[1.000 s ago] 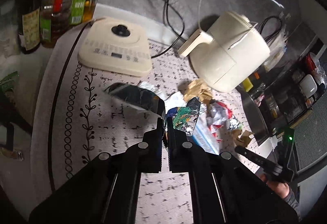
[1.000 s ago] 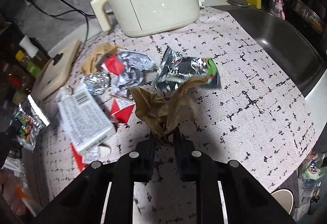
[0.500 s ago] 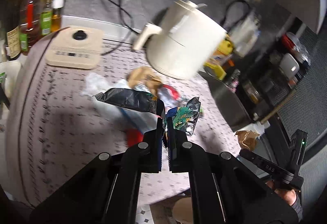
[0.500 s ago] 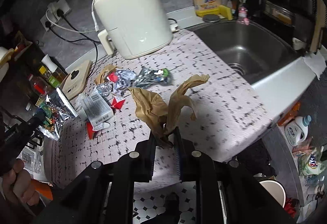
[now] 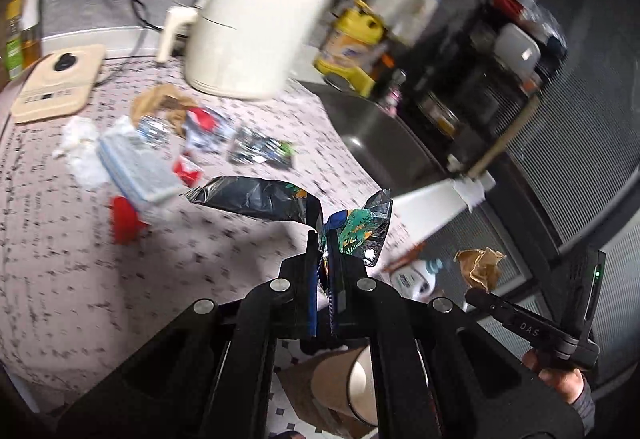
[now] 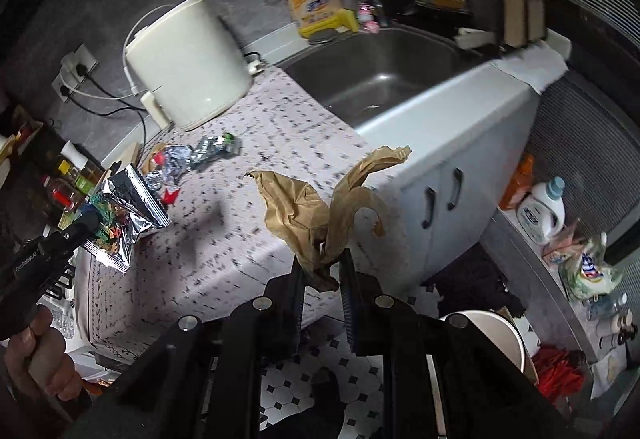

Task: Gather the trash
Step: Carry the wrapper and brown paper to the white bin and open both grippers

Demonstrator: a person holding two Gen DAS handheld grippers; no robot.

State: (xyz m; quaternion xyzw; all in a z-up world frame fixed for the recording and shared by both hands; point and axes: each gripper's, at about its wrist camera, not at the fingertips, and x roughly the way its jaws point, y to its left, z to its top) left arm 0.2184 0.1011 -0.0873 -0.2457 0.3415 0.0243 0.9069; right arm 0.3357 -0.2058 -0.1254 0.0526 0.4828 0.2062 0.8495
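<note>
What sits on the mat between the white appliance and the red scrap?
In the right wrist view, crumpled foil wrappers lie between the white appliance and the red scrap.

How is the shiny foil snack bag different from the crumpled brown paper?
The shiny foil snack bag is silvery with colourful print and held by the left gripper; the crumpled brown paper is plain, dull and held by the right gripper. Both are pinched trash, lifted off the counter.

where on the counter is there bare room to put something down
Bare mat runs along the near edge, from the trash pile forward, and as a strip between the pile and the sink. It is crowded beside the white cooker: foil wrappers, a white box and red scraps lie bunched there.
</note>
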